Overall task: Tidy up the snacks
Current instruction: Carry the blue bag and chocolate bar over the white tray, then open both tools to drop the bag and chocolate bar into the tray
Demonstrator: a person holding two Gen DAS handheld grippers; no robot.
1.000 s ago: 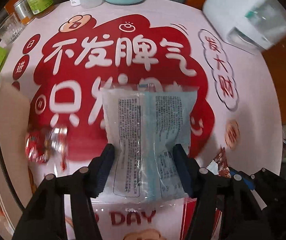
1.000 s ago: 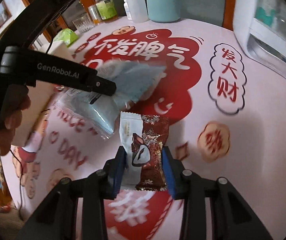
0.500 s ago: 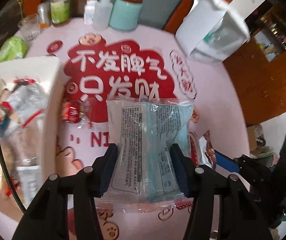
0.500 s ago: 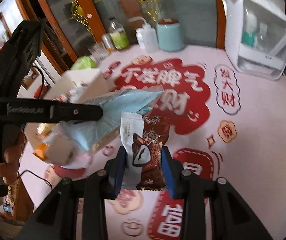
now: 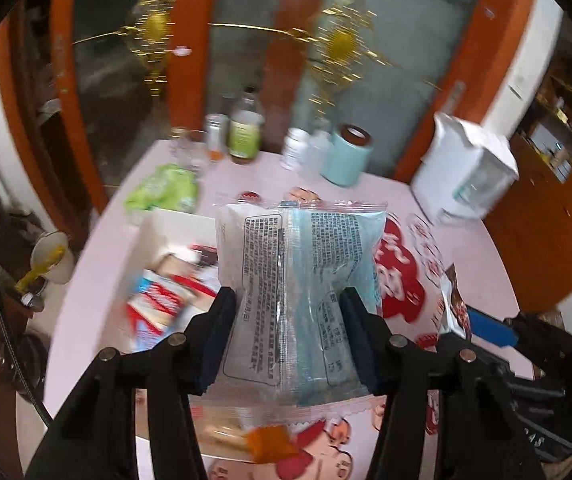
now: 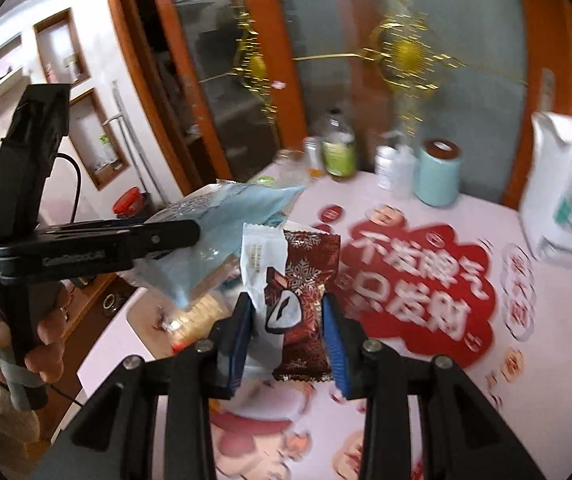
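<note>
My left gripper is shut on a pale blue and white snack packet, held in the air above the white box that holds several snacks. The same packet and left gripper show at the left of the right wrist view. My right gripper is shut on a brown and white snack packet, held above the table beside the box. Its edge shows at the right of the left wrist view.
The round table has a pink cloth with a red print. At its far edge stand a teal canister, bottles, a glass and a green pack. A white appliance stands at the right. A cabinet stands behind.
Both grippers have risen and tilted up with their packets and moved left toward the box. The table now lies farther below and the cabinet has come into view.
</note>
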